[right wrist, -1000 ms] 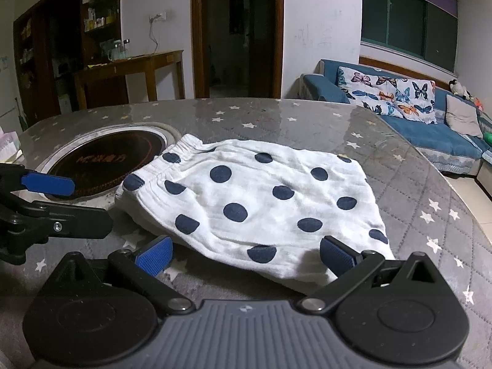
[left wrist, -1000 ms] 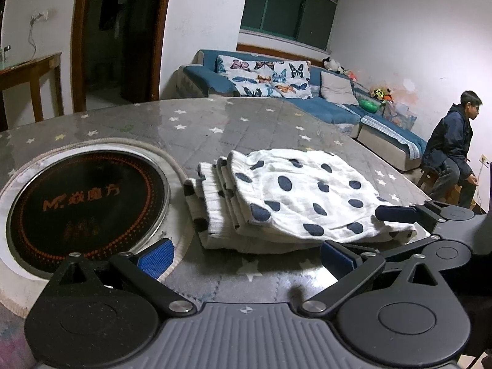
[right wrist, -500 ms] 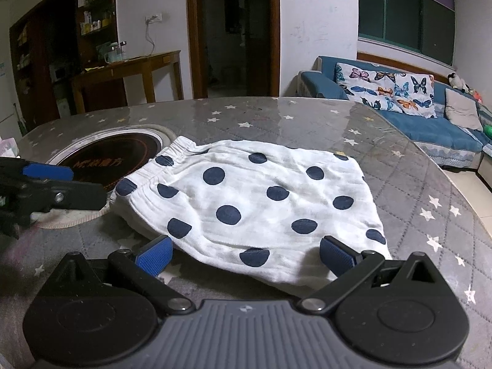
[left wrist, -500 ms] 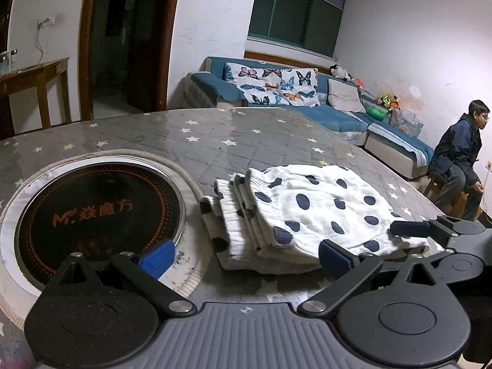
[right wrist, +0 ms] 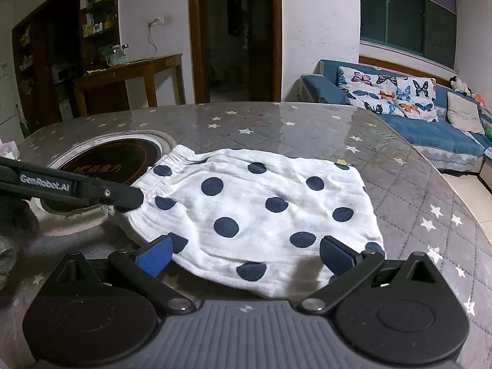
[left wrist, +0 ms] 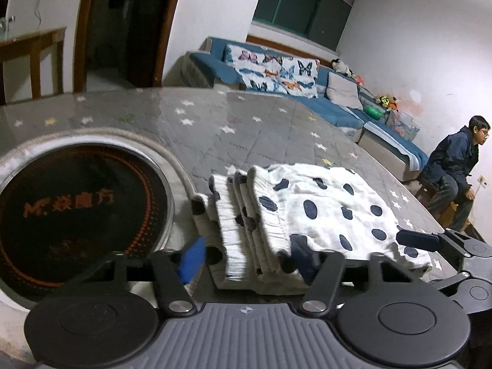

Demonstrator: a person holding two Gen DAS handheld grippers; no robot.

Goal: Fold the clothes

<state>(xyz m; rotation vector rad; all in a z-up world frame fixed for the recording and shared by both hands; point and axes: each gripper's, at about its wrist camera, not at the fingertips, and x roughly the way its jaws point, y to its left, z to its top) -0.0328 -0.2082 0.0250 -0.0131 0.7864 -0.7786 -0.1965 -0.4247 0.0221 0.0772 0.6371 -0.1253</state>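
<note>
A folded white garment with dark blue dots [left wrist: 307, 212] lies on the grey star-patterned table [left wrist: 246, 129]; its stacked elastic waistband layers face my left gripper. My left gripper [left wrist: 246, 258] is open, its fingers straddling the waistband edge, right at the cloth. In the right wrist view the garment [right wrist: 261, 209] lies just ahead of my open right gripper [right wrist: 246, 252], whose fingers sit over the near hem. The left gripper's finger [right wrist: 117, 196] touches the waistband corner there.
A round black induction cooktop [left wrist: 70, 212] is set into the table left of the garment. The table edge curves off at the right [right wrist: 446, 190]. A blue sofa [right wrist: 415, 123] and a seated person [left wrist: 455, 166] are beyond.
My left gripper has moved forward and right, up to the garment's waistband edge, its fingers now narrower. The right gripper has shifted slightly closer to the hem.
</note>
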